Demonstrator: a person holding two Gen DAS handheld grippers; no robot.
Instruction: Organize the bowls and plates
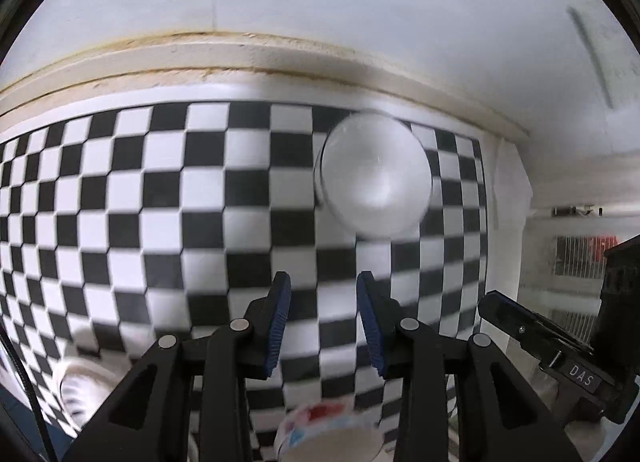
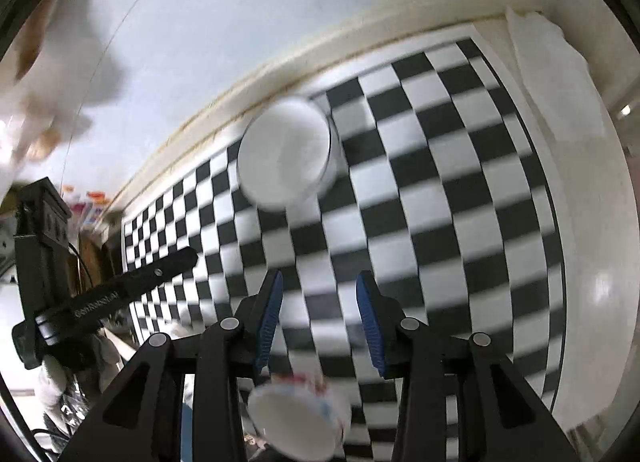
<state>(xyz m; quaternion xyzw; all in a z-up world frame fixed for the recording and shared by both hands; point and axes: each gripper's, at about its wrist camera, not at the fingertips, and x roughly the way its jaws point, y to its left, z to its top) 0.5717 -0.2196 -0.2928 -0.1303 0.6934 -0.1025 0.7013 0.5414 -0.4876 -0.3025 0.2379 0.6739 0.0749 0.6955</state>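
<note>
A plain white bowl (image 1: pixel 374 176) stands upright on the black-and-white checkered cloth (image 1: pixel 160 190), ahead and slightly right of my left gripper (image 1: pixel 323 276). That gripper is open, with only cloth showing between its blue pads (image 1: pixel 280 322). A bowl with a red and blue pattern (image 1: pixel 328 434) sits blurred at the bottom edge, below the fingers. In the right wrist view the white bowl (image 2: pixel 286 152) stands ahead, slightly left of my right gripper (image 2: pixel 319 276), which is open and holds nothing. The patterned bowl (image 2: pixel 298 418) lies tilted beneath it, clear of the pads (image 2: pixel 368 322).
A cream ledge (image 1: pixel 240 58) and a white wall run behind the table. A white folded cloth (image 2: pixel 552 74) lies at the far right corner. A white ribbed object (image 1: pixel 80 386) sits at the lower left. Each view shows the other gripper at its side (image 1: pixel 540 338) (image 2: pixel 120 290).
</note>
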